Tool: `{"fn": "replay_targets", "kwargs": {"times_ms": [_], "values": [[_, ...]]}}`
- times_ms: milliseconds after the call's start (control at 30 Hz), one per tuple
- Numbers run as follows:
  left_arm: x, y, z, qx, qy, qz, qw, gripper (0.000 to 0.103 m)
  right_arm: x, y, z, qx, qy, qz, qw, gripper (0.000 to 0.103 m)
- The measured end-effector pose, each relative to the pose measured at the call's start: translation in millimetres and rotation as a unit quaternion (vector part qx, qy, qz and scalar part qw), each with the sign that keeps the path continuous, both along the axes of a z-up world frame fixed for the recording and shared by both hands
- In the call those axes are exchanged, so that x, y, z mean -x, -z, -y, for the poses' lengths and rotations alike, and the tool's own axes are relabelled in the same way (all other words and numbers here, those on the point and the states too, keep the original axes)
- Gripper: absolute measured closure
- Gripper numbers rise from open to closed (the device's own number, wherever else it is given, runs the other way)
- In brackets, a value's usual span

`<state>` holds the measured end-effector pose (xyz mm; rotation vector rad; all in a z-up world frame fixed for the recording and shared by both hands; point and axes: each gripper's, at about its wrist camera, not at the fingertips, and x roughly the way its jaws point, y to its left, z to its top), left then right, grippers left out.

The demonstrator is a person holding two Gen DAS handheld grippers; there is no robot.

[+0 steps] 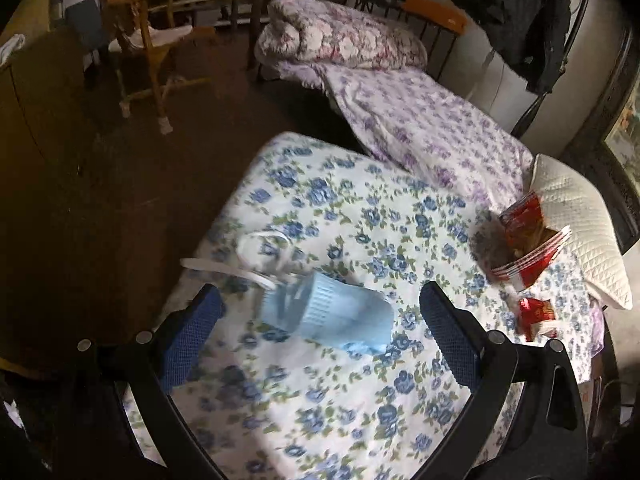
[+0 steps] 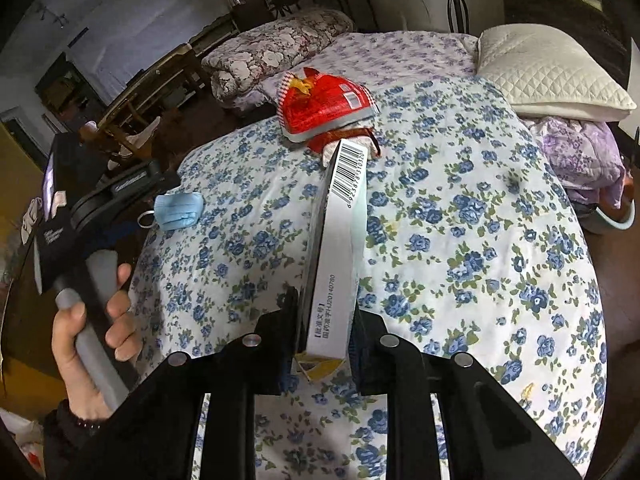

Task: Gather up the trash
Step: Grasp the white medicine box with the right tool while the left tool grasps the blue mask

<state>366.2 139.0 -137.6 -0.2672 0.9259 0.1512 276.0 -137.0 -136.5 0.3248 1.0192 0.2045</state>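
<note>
- The left wrist view looked steeply down from close above the blue-flowered bedspread, facing the far quilt roll and chair.
- The right wrist view looked down the bed from nearer its foot, toward the pillow.
- Both shared the blue face mask, red wrappers and the bedspread.

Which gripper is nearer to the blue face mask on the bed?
Left. The left gripper hangs right over the blue face mask, jaws open either side of it. The right gripper is off to the side, shut on a medicine box.
</note>
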Motion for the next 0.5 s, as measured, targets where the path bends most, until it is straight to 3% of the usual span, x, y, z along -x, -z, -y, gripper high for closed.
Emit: {"fn": "replay_targets", "kwargs": {"times_ms": [33, 67, 100, 133, 200, 267, 300, 333, 367, 400, 500], "values": [[-2.6, 4.1, 1.1, -0.002, -0.003, -0.005, 1.0, 0.008, -0.3, 0.4, 0.9, -0.003, 0.001, -0.001, 1.0, 0.08], [-5.2, 8.7, 0.6, -0.003, -0.007, -0.009, 0.9999, 0.015, -0.1, -0.9, 1.4, -0.005, 0.002, 0.001, 1.0, 0.08], [-7.2, 12.4, -0.1, -0.002, -0.008, -0.014, 0.9999, 0.024, 0.0, -1.5, 1.4, -0.005, 0.001, 0.003, 1.0, 0.08], [-9.4, 17.2, -1.5, 0.009, -0.003, -0.022, 0.9997, 0.04, 0.3, -2.0, 0.6, -0.003, 0.0, 0.005, 1.0, 0.08], [-6.7, 17.0, -4.2, 0.014, -0.004, -0.014, 0.9998, 0.047, 0.6, -1.8, -2.6, 0.003, -0.003, 0.008, 1.0, 0.08], [-2.0, 9.7, -6.0, 0.016, 0.005, -0.005, 0.9998, 0.065, -0.6, 1.1, -5.2, 0.008, -0.004, 0.005, 1.0, 0.08], [0.8, 6.4, -8.0, 0.027, 0.008, -0.001, 0.9996, 0.071, -1.0, 1.7, -5.9, 0.009, -0.004, 0.005, 1.0, 0.08], [3.6, 3.4, -10.9, 0.044, 0.011, 0.002, 0.999, 0.083, -1.1, 1.6, -6.6, 0.011, -0.004, 0.007, 1.0, 0.08], [7.9, -0.6, -12.8, 0.056, 0.014, 0.006, 0.9983, 0.085, -0.9, 0.9, -7.8, 0.013, -0.004, 0.011, 1.0, 0.08], [11.5, -4.2, -12.6, 0.061, 0.017, 0.01, 0.9979, 0.098, -0.6, -0.3, -9.8, 0.02, -0.005, 0.017, 1.0, 0.08], [30.1, -21.0, -5.0, 0.056, 0.032, 0.027, 0.9975, 0.098, -1.2, -1.0, -11.8, 0.03, -0.004, 0.025, 0.999, 0.08]]}}
